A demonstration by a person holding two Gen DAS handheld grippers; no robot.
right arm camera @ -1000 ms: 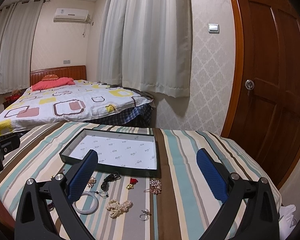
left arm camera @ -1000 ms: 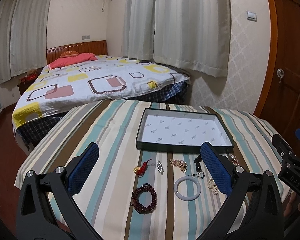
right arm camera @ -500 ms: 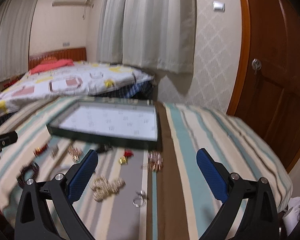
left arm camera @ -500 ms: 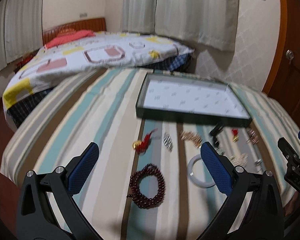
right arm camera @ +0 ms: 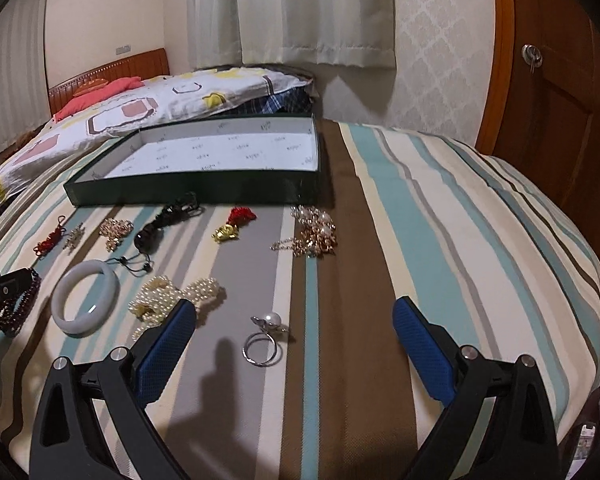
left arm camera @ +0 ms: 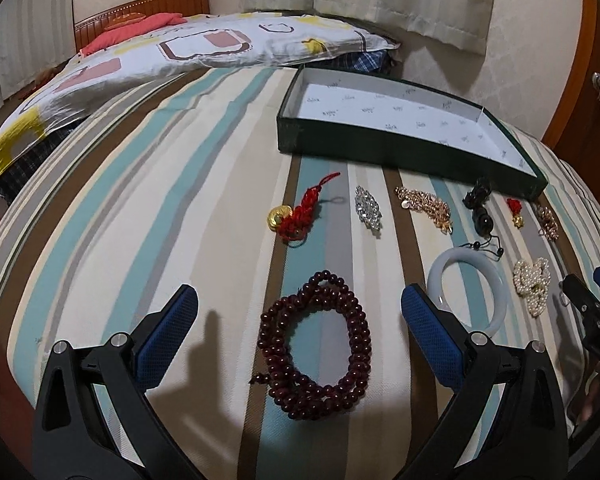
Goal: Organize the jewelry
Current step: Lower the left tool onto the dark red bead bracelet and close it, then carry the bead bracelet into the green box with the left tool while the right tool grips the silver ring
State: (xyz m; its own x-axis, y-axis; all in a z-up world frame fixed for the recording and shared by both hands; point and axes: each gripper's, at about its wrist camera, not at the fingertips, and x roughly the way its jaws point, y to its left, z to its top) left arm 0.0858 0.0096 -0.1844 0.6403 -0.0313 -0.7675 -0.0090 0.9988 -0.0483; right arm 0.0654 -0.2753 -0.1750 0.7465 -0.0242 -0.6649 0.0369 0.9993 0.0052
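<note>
Jewelry lies scattered on a striped cloth in front of a dark green tray (left arm camera: 400, 148) with a white printed lining. My left gripper (left arm camera: 300, 312) hangs open just above a dark red bead bracelet (left arm camera: 316, 344), which sits between its blue pads. A white jade bangle (left arm camera: 466, 294) lies beside the right pad. My right gripper (right arm camera: 292, 320) is open over a silver pearl ring (right arm camera: 265, 338). The pearl strand (right arm camera: 172, 300) lies by its left pad. The tray (right arm camera: 204, 188) holds nothing.
A red-tasselled gold charm (left arm camera: 296, 216), a crystal brooch (left arm camera: 368, 208), a gold chain (left arm camera: 424, 206), a black cord pendant (left arm camera: 480, 208) and a gold-and-pearl necklace (right arm camera: 314, 232) lie near the tray. A bed (left arm camera: 172, 48) stands behind, a wooden door (right arm camera: 560, 100) to the right.
Both grippers have come down and forward toward the cloth. The jewelry now looks much nearer, with the bead bracelet between the left pads and the pearl ring between the right ones.
</note>
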